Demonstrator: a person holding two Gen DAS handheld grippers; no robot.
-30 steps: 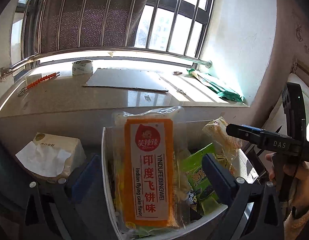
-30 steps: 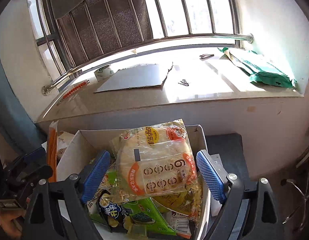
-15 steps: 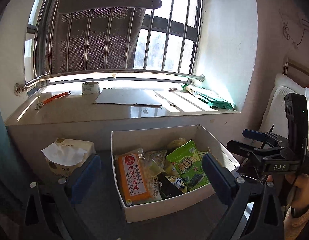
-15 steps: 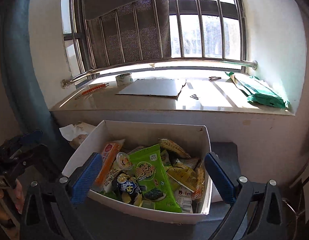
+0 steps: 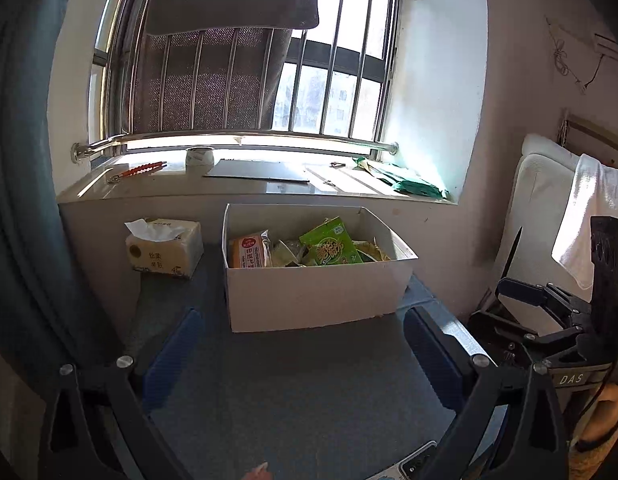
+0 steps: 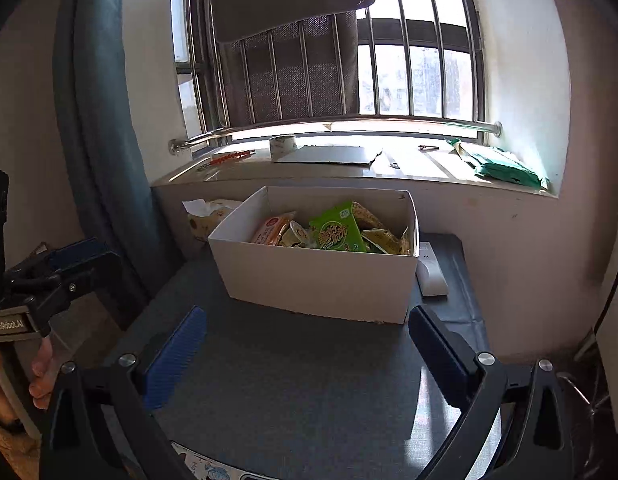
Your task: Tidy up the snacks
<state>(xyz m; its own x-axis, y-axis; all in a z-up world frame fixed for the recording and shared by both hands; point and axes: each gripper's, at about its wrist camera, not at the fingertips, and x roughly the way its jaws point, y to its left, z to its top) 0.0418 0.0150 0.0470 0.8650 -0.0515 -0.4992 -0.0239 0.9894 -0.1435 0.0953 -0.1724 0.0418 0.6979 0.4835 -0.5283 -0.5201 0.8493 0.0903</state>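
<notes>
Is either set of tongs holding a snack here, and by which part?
Nothing is held. Left tongs and right tongs are open, short of the snack box.

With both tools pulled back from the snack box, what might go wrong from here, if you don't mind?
The green snack packet stands propped above the white box rim, so a nudge might tip it out. Packets overlap loosely, so a hand-held gripper could pinch two together. The white remote lying against the box could get knocked.
</notes>
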